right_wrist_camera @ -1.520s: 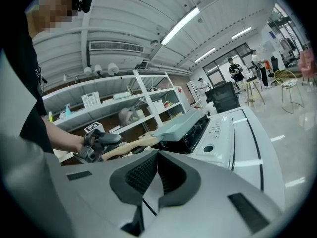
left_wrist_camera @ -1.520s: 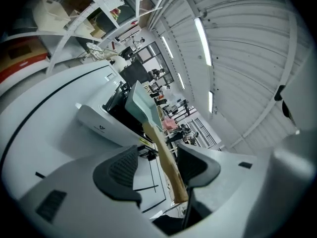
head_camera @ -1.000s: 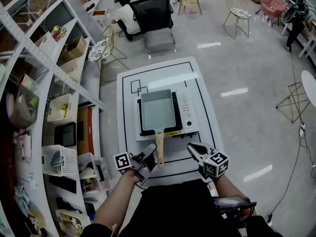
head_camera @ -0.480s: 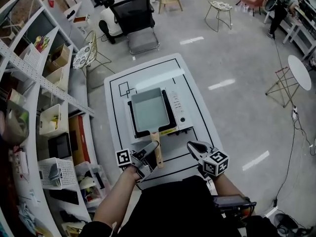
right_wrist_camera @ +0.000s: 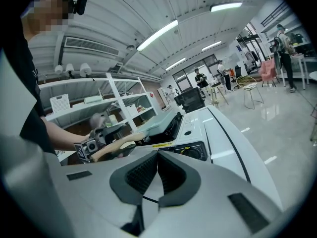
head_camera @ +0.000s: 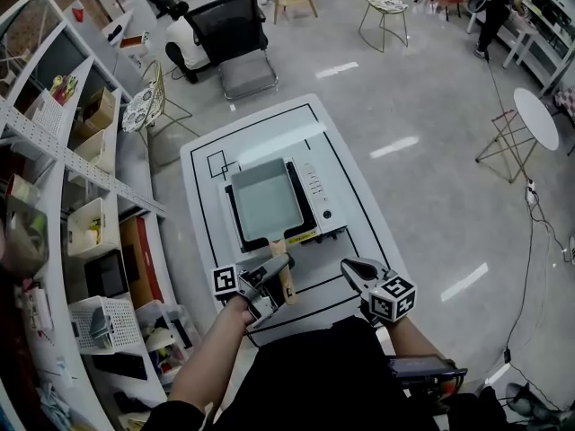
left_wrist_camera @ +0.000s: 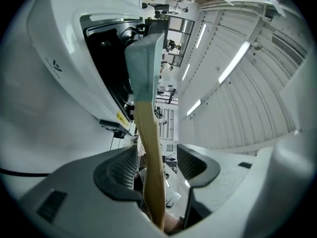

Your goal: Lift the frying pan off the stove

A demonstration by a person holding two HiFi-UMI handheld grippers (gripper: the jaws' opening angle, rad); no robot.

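Bench: white, extends ahead of both tongs, marked with black lines.
Stove: set on the bench ahead of the tongs, control panel on the right tongs' side.
Frying pan: rectangular, seen seated on the stove, straight ahead of the left tongs. No lift is visible yet.
Handle: wooden, pointed back toward the left tongs. In the left gripper view it is seen running between the two pads.
Left tongs: set narrow around the handle, not clamped. One pad appears to touch the wood; a gap is left at the other.
Right tongs: closed on nothing, held to the right of the handle and clear of the stove.

Step in hand, as judged: the grip on the handle is to be closed.
- Full squeeze is to be made before any lift; with only one pad in contact the pan is likely to roll.
- The handle is best seated deep in the pads, since the pan's weight lies far ahead of the tongs.
- The lift should be kept straight up and level until the stove is cleared.

Versus a second ago: the left tongs were beside the handle's end; they are now placed around it. The right tongs are unchanged. The pan is not seen shifted on the stove.
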